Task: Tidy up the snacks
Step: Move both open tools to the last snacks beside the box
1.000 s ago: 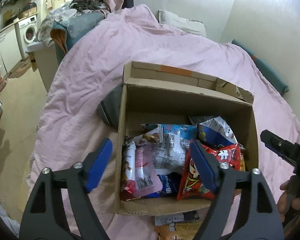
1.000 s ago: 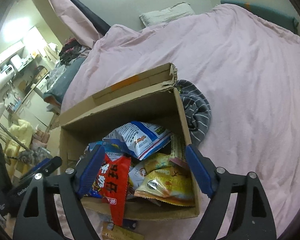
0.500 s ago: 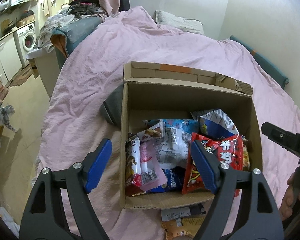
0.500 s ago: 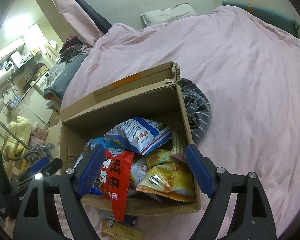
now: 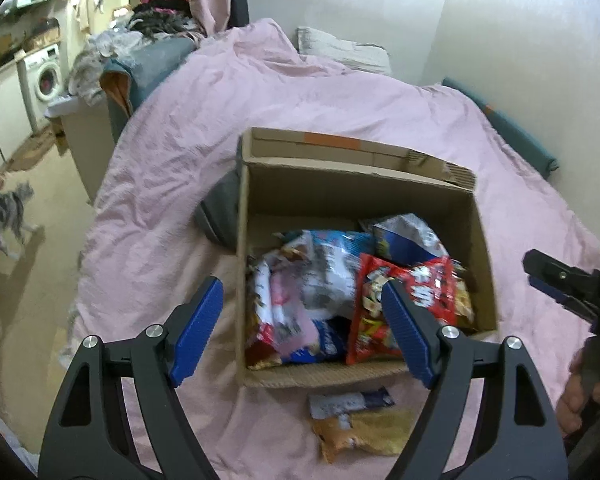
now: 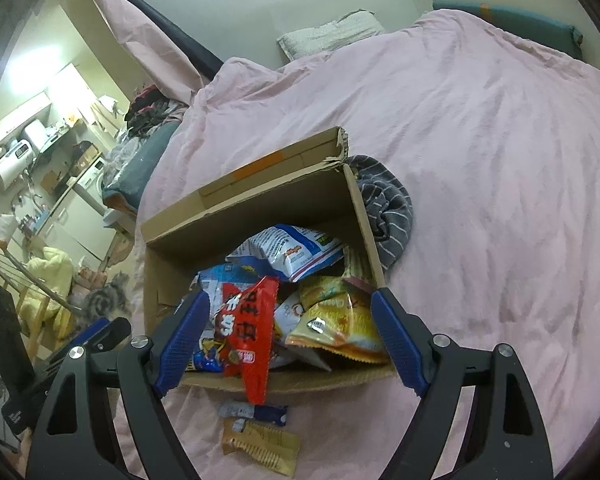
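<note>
above the bed, the left gripper [image 5: 300, 324] is gaping wide and empty, having pulled back; 2 packets [image 5: 356, 420] are lying at 6 o'clock of the cardboard box [image 5: 360, 196]. on the right view, the right gripper [image 6: 290, 340] is also gaping wide, still hovering over the red bag [image 6: 248, 336], likely picking next.

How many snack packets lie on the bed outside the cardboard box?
2: a white-and-blue packet just before the cardboard box, and a tan packet in front of that. Others may be hidden.

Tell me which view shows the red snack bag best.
The right wrist view: the red snack bag hangs unobstructed over the cardboard box front edge. In the left wrist view, a blue finger covers part of it.
</note>
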A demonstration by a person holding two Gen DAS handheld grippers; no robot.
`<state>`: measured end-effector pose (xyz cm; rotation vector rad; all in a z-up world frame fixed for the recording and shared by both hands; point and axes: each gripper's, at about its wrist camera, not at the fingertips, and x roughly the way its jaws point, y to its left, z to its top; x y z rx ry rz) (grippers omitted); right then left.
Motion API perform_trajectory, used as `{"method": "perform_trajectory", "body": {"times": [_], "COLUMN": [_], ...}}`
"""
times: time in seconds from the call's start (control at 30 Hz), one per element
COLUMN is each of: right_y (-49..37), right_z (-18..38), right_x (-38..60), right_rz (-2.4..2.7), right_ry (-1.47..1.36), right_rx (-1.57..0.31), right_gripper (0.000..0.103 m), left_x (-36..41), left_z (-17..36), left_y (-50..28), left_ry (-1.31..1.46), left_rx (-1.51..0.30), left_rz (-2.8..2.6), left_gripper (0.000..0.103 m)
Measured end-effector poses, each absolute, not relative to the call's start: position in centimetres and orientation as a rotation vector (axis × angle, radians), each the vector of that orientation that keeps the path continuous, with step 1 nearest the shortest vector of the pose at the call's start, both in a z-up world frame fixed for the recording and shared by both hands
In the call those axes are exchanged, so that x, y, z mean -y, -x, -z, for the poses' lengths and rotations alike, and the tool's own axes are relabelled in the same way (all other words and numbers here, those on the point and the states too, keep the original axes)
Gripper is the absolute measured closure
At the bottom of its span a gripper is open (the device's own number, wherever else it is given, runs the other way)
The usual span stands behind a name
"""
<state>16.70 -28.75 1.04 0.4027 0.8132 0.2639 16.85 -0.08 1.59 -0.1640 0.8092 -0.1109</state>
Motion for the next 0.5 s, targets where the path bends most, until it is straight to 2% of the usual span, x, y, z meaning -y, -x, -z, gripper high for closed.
{"method": "perform_trajectory", "body": {"times": [0.07, 0.13, 0.2, 0.5], "right_y": [-16.3, -15.7, -15.2, -13.2], "right_z": [-1.0, -0.8, -0.7, 0.6], "right_x": [28.7, 28.6, 28.5, 27.1], "right_rz": [-0.265, -0.265, -0.268, -0.289], "right_ry": [-0.402, -0.408, -0.413, -0.397], "right_rx": [-0.815, -0.823, -0.829, -0.877], "right_gripper": [0.018, 0.018, 0.018, 0.018], "left_x": [0.1, 0.1, 0.0, -0.5], "left_z": [-1.8, -1.8, -1.9, -0.8], "left_y": [-16.2, -15.6, -14.9, -12.5], "left_ry": [0.158, 0.15, 0.149, 0.124], "left_rx": [-0.801, -0.8, -0.797, -0.858], "left_rz": [0.107, 0.102, 0.101, 0.07], "left_gripper": [0.023, 0.014, 0.011, 0.01]}}
